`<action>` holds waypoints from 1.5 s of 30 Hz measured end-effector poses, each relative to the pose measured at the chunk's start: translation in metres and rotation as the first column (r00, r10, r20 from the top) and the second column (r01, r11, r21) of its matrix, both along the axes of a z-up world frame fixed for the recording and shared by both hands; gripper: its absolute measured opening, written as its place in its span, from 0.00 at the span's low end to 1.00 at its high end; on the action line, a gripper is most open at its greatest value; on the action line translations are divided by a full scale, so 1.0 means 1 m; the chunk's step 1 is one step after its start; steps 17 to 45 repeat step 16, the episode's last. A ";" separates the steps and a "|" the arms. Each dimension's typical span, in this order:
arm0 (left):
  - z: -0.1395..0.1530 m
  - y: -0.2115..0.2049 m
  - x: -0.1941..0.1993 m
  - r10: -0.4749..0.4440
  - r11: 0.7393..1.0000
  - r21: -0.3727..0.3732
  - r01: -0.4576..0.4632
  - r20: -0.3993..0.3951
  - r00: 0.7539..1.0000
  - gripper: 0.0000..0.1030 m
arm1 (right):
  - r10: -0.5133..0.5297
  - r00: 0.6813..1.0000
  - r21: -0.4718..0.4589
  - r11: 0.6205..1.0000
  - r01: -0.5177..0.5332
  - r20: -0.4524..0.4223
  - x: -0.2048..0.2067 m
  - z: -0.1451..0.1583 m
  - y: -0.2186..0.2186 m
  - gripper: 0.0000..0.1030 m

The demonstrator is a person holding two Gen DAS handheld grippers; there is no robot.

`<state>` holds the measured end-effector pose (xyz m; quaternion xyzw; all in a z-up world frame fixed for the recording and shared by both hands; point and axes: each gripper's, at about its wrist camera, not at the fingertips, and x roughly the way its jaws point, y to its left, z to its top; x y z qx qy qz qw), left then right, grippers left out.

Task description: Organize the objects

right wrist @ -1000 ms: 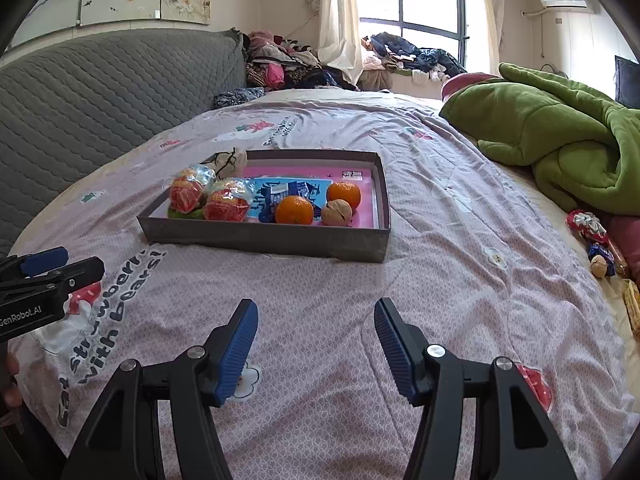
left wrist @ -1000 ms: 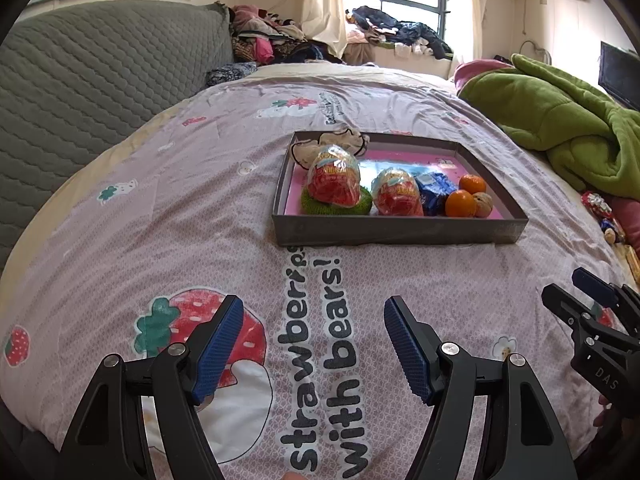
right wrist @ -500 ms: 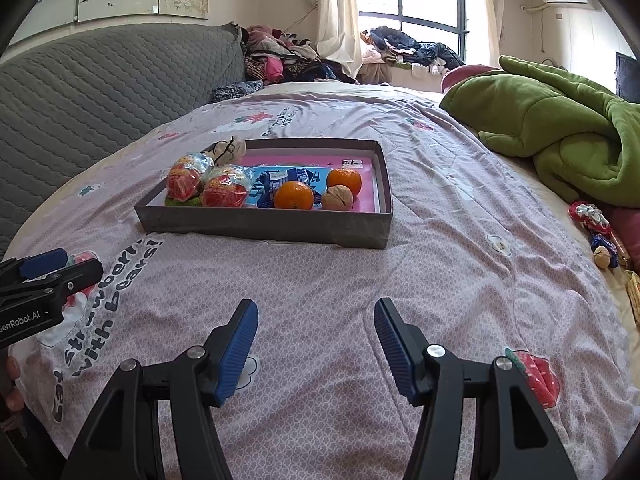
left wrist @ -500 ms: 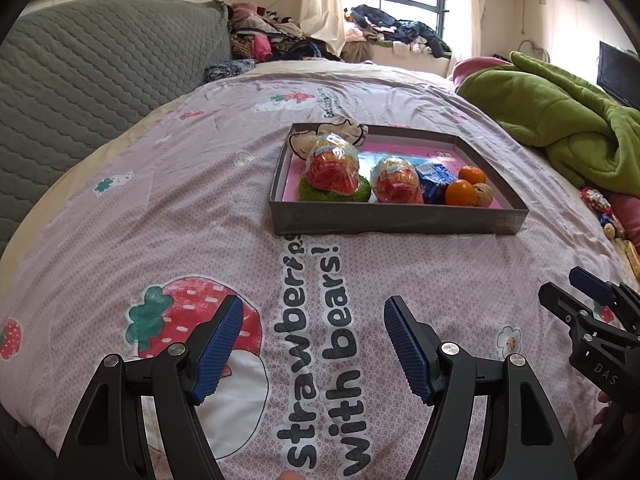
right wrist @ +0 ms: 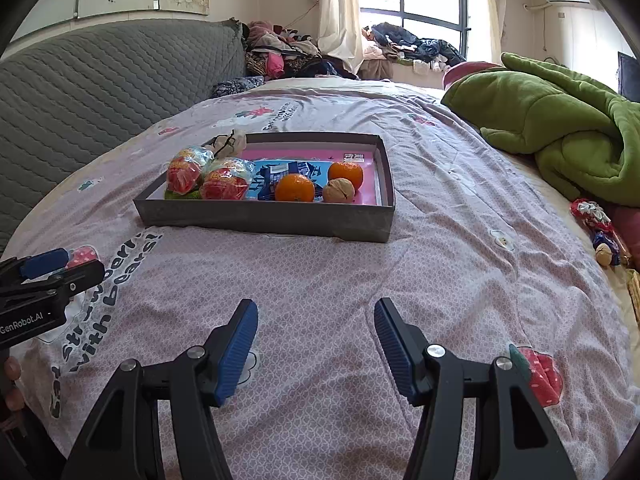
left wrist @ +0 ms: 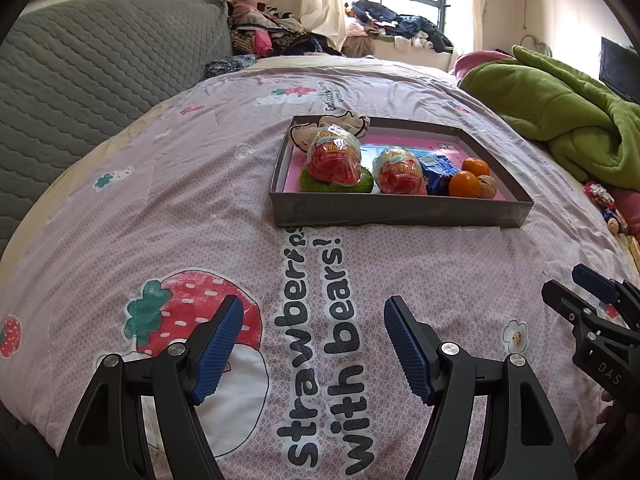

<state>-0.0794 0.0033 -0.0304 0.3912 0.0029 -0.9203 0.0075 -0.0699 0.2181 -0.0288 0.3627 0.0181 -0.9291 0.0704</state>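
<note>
On the bed, mid-far: a tray holding two wrapped packets at left, a flat pouch in the middle, two oranges and a walnut at right; far right, a heaped blanket

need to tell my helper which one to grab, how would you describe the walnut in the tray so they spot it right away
Find the grey tray on the pink bedspread. At its end nearest the green blanket, the walnut sits between two oranges. It is the only tan, wrinkled ball; its neighbours are smooth and bright orange.
</note>
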 end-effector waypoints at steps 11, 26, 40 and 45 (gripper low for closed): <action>0.000 0.001 0.002 -0.003 1.000 0.001 0.003 -0.001 1.000 0.72 | 0.001 1.000 0.005 1.000 -0.001 0.006 -0.001 -0.002 -0.001 0.58; -0.001 0.001 0.001 0.000 1.000 -0.002 0.000 0.001 1.000 0.72 | -0.002 1.000 0.000 1.000 0.002 0.012 -0.002 -0.003 0.000 0.58; -0.001 0.001 0.001 0.000 1.000 -0.002 0.000 0.001 1.000 0.72 | -0.002 1.000 0.000 1.000 0.002 0.012 -0.002 -0.003 0.000 0.58; -0.001 0.001 0.001 0.000 1.000 -0.002 0.000 0.001 1.000 0.72 | -0.002 1.000 0.000 1.000 0.002 0.012 -0.002 -0.003 0.000 0.58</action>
